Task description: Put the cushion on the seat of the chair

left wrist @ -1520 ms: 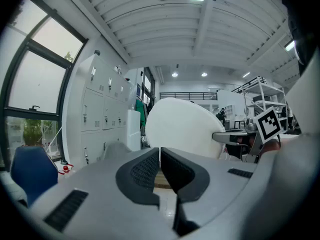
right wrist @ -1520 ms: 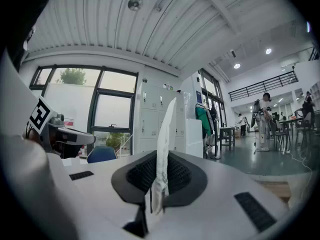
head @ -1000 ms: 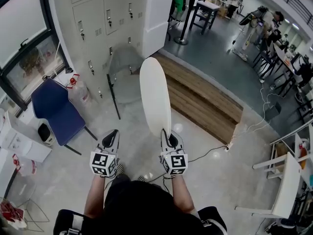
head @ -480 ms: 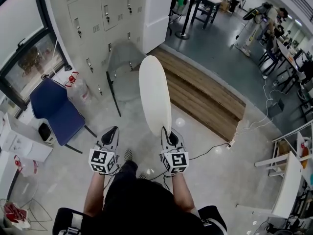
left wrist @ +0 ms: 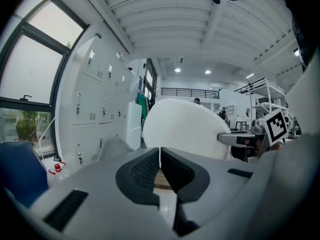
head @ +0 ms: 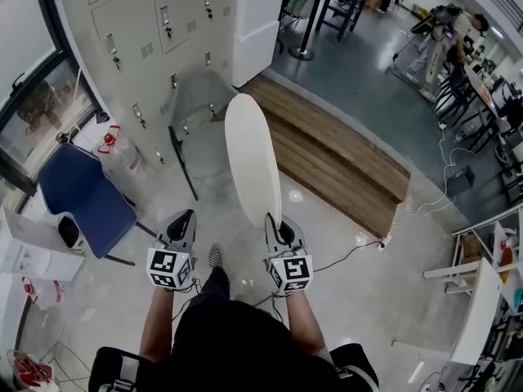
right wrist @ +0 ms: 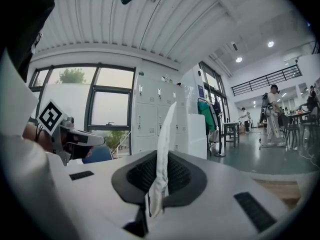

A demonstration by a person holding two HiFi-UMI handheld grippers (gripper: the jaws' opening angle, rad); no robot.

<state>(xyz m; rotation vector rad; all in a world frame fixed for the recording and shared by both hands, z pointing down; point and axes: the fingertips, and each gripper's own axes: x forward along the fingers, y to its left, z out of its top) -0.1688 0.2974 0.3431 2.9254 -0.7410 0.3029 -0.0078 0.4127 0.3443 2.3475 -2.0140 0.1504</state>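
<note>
A white oval cushion (head: pixel 252 160) stands on edge in front of me, and my right gripper (head: pixel 279 229) is shut on its near rim. In the right gripper view the thin cushion edge (right wrist: pixel 164 134) rises from between the shut pads of the right gripper (right wrist: pixel 159 173). My left gripper (head: pixel 181 228) is beside it to the left, shut and empty; its pads meet in the left gripper view (left wrist: pixel 160 157), where the cushion's face (left wrist: pixel 187 133) shows to the right. A grey chair (head: pixel 198 109) with black legs stands ahead by the lockers.
A blue chair (head: pixel 78 196) and a water bottle (head: pixel 114 149) stand at the left under the window. Grey lockers (head: pixel 143 31) line the wall ahead. A low wooden platform (head: pixel 343 166) lies to the right, with a cable (head: pixel 351 256) on the floor.
The person has walked forward, so the lockers and the grey chair are nearer. The cushion stays upright in the right gripper, and both grippers moved forward together.
</note>
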